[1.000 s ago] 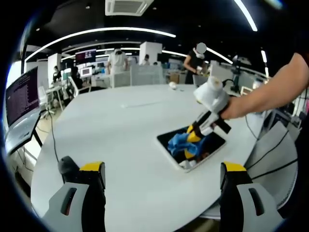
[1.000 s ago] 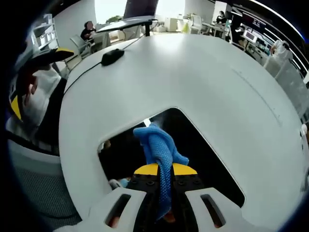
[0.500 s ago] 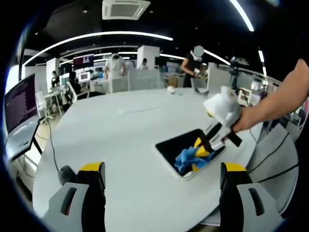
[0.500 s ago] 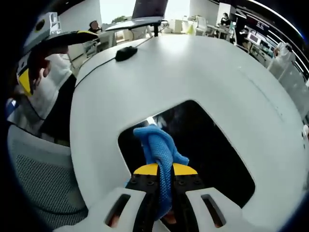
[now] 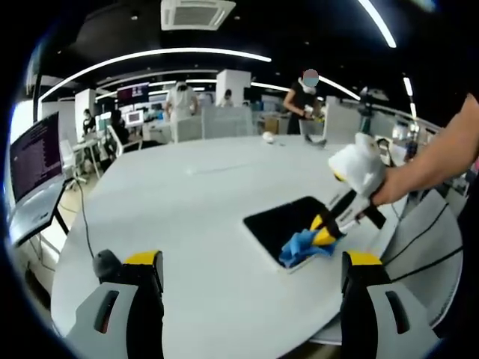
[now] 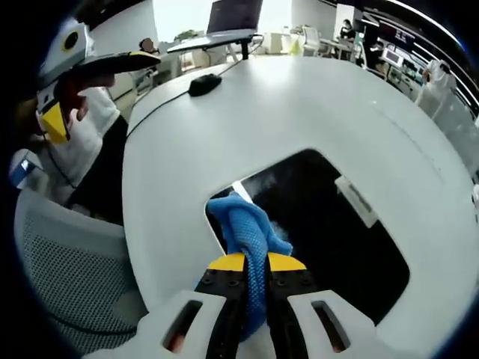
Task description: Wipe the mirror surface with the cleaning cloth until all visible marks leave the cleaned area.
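A dark rectangular mirror (image 5: 288, 223) (image 6: 329, 224) lies flat on the round white table (image 5: 187, 202). My right gripper (image 6: 251, 263) (image 5: 327, 230) is shut on a blue cleaning cloth (image 6: 245, 228) (image 5: 301, 244), which is pressed against the mirror's near edge. In the left gripper view a person's bare arm (image 5: 430, 164) reaches in from the right holding that gripper. My left gripper (image 5: 251, 280) hovers over the near part of the table, well away from the mirror, open with nothing between its jaws. It also appears at the upper left in the right gripper view (image 6: 82, 82), held by a hand.
A black mouse (image 5: 105, 261) (image 6: 204, 84) with its cable lies on the table beside a raised monitor (image 5: 34, 161). A mesh chair (image 6: 71, 284) stands by the table's rim. A small white thing (image 5: 267, 136) sits at the far edge. Several people stand in the office behind.
My right gripper has dragged the cloth from the middle of the mirror toward its near edge, uncovering more dark glass. The left gripper has stayed open.
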Demonstrator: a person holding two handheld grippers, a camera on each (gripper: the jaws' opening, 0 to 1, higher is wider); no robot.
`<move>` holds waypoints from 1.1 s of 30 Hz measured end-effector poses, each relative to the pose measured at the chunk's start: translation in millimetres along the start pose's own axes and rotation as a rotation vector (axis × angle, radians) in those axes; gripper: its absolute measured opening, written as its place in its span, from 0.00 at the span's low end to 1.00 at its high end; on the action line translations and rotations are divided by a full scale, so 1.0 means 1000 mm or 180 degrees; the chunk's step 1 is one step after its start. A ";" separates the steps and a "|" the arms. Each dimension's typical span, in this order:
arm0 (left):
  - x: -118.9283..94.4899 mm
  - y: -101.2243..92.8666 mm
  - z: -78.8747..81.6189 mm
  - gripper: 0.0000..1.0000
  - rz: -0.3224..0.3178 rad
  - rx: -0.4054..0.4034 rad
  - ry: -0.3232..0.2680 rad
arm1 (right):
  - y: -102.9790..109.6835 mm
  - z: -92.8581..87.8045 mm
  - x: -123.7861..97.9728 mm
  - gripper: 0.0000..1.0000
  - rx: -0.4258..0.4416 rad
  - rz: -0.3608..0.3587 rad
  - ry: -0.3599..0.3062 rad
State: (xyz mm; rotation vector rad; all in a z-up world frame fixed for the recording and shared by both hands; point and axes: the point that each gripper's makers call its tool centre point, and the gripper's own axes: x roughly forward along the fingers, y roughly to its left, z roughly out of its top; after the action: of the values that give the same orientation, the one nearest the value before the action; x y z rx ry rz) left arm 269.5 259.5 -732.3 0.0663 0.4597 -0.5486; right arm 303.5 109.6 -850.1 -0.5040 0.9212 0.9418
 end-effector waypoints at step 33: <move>0.006 -0.003 -0.001 0.99 -0.0062 0.0118 0.0068 | -0.006 -0.017 -0.011 0.04 0.0034 0.0167 -0.0025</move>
State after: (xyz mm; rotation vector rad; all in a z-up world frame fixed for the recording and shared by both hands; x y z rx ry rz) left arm 271.6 254.0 -736.0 0.1035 0.4713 -0.5759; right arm 298.8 89.3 -850.2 -0.4685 0.9356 0.9852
